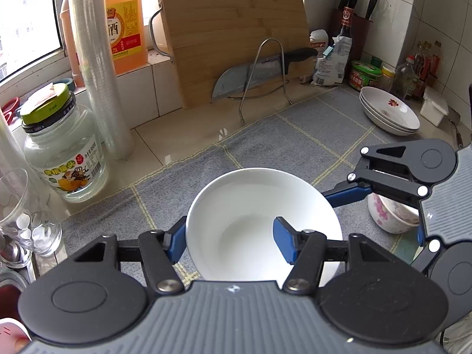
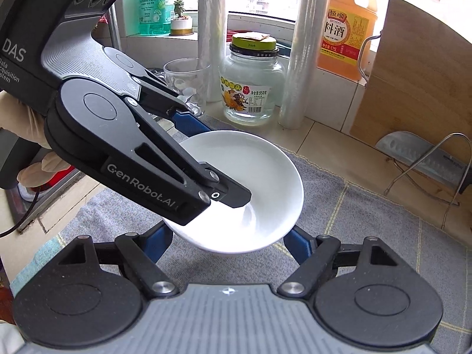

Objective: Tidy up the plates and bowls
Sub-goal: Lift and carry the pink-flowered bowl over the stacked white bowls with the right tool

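A plain white bowl (image 1: 259, 224) (image 2: 250, 183) sits over the grey checked cloth (image 1: 280, 135). My left gripper (image 1: 233, 242) straddles its near-left rim, one blue pad outside and one inside, closed on the wall. My right gripper (image 2: 227, 242) is open, its blue fingers (image 2: 298, 243) under and beside the bowl's near edge; it also shows in the left wrist view (image 1: 368, 188). A small floral bowl (image 1: 389, 215) stands at the right. Two stacked floral plates (image 1: 389, 112) lie far right.
A glass jar with a green lid (image 1: 62, 153), a roll of film (image 1: 97, 67), a drinking glass (image 1: 20, 218) and an orange bottle (image 1: 125, 20) stand at the left. A bamboo board (image 1: 236, 32) and a cleaver on a rack (image 1: 259, 70) stand behind. Bottles and knives crowd the far right corner.
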Tool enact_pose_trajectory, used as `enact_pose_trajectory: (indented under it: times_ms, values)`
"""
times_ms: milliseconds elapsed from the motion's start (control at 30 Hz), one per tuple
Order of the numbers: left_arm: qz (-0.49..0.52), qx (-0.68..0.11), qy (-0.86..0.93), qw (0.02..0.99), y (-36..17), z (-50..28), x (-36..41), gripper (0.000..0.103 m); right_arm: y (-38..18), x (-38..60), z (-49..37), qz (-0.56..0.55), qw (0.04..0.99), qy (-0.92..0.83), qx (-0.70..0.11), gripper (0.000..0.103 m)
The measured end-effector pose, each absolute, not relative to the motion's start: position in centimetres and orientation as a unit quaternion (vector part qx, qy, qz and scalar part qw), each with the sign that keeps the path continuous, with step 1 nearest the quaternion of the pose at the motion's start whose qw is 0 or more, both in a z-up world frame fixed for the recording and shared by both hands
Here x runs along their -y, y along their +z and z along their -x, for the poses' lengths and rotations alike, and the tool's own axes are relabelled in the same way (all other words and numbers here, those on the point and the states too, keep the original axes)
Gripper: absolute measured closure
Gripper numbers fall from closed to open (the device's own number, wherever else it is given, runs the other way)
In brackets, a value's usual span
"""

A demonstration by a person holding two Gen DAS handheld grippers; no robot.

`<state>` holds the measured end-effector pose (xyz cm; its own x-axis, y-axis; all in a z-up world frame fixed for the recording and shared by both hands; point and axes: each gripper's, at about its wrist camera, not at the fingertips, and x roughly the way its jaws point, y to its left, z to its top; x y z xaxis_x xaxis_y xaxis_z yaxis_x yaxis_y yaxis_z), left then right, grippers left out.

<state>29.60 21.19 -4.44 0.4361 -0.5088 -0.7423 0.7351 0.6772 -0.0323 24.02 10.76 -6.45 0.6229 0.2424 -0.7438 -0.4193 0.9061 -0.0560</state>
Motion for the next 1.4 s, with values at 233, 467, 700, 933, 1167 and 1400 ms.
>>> enact_pose_trajectory:
  times_ms: [233, 467, 700, 933, 1167, 1400]
  values:
    - [-0.148, -0.375, -0.382, 0.832, -3.8, -27.1, -19.4, 0.043, -5.2, -8.8, -21.2, 0.111, 0.893, 0.185, -0.394, 0.018]
    - [-0.149, -0.368, -0.395, 0.828, -3.2, -25.4, -17.6, 0.043, -4.3, -7.2, -19.0, 0.115, 0.896, 0.176, -0.392, 0.018]
    - [-0.158, -0.357, -0.415, 0.821, -2.6, -24.1, -15.5, 0.043, -3.6, -5.3, -16.9, 0.111, 0.901, 0.158, -0.388, 0.018]
    - [-0.168, -0.346, -0.438, 0.813, -2.1, -23.3, -13.1, 0.043, -3.2, -3.2, -15.6, 0.103, 0.906, 0.134, -0.387, 0.018]
    - [-0.177, -0.336, -0.461, 0.802, -1.9, -22.7, -10.5, 0.043, -2.8, -1.1, -14.3, 0.096, 0.911, 0.108, -0.385, 0.018]
    - [-0.184, -0.328, -0.489, 0.787, -2.0, -22.1, -7.5, 0.043, -2.3, 1.3, -12.9, 0.088, 0.915, 0.075, -0.386, 0.018]
